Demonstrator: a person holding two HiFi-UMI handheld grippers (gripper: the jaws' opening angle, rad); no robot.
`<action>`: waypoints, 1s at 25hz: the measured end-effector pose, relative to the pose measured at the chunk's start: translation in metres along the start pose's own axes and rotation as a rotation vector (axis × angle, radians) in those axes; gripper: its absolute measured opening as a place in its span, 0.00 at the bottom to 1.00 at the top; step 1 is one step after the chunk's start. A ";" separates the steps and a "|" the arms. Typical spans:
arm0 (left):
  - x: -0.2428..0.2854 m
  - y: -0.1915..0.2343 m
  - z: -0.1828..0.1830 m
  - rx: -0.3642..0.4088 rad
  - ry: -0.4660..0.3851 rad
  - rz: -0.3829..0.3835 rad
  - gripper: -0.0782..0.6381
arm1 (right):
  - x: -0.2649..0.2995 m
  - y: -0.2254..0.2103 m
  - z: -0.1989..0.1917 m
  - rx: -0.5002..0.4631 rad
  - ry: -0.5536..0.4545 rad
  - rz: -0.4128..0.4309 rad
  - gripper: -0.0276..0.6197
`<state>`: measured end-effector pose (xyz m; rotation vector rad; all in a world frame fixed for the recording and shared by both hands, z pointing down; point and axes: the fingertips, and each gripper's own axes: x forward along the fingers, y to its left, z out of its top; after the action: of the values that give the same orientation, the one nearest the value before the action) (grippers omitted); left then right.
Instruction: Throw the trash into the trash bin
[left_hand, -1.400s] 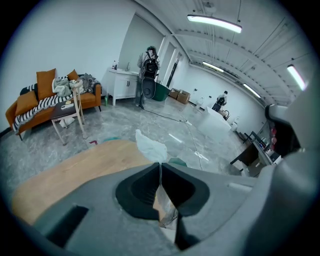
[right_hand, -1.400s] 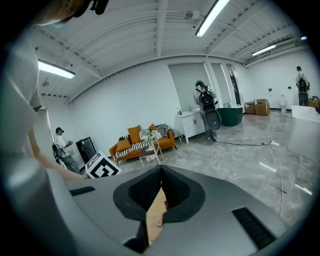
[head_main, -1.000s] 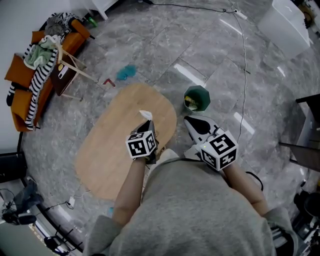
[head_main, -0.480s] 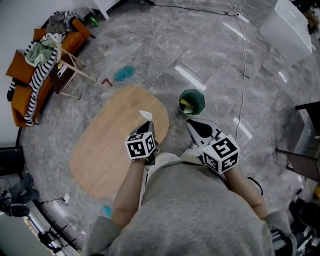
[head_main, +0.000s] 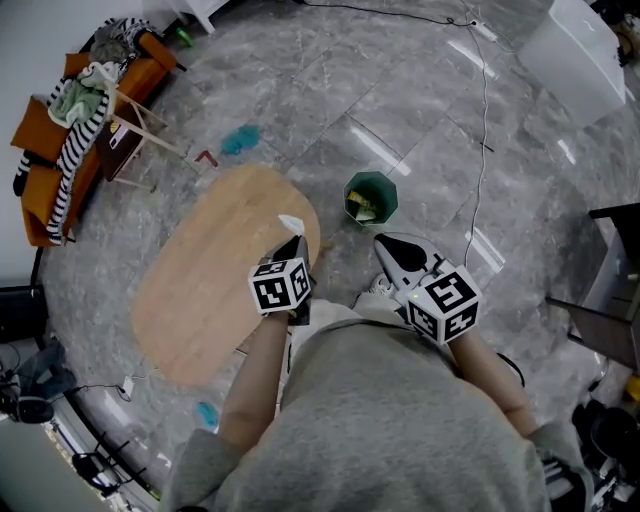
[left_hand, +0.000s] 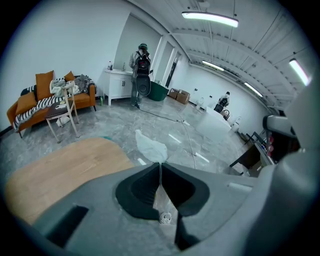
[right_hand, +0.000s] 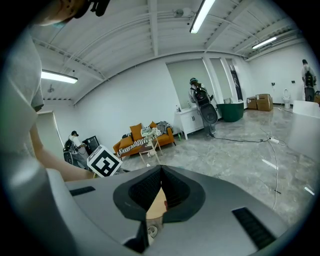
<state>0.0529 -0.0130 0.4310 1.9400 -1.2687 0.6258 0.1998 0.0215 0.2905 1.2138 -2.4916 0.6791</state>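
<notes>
A large studio-like hall is posing as a living room. Strip lights (left_hand: 210, 19) are glowing along an arched white ceiling, and cables (head_main: 487, 110) are trailing over the grey tiled floor (head_main: 400, 90). An orange sofa (left_hand: 55, 102) is sitting against the wall, cardboard boxes (left_hand: 183, 96) are lying far off, and a person (left_hand: 141, 70) wearing a backpack is standing by a white cabinet (left_hand: 119, 86).

No legible text, brand, number or sign in any view; only black-and-white square coded markers, no readable characters, on the marker cube (head_main: 280, 286) of the left gripper (head_main: 296, 243) at 7 o'clock of centre and the marker cube (head_main: 443, 302) of the right gripper (head_main: 388, 243) at 4 o'clock.
</notes>
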 end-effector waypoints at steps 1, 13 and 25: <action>0.001 -0.004 -0.001 0.001 0.000 0.000 0.14 | -0.004 -0.003 -0.001 0.001 -0.001 0.000 0.05; 0.019 -0.056 -0.006 0.004 -0.009 -0.006 0.14 | -0.043 -0.044 -0.017 0.020 -0.001 -0.009 0.05; 0.034 -0.083 -0.008 0.030 0.017 -0.035 0.14 | -0.060 -0.068 -0.032 0.075 -0.006 -0.051 0.05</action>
<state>0.1427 -0.0048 0.4346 1.9727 -1.2189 0.6461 0.2921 0.0412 0.3101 1.3033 -2.4512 0.7633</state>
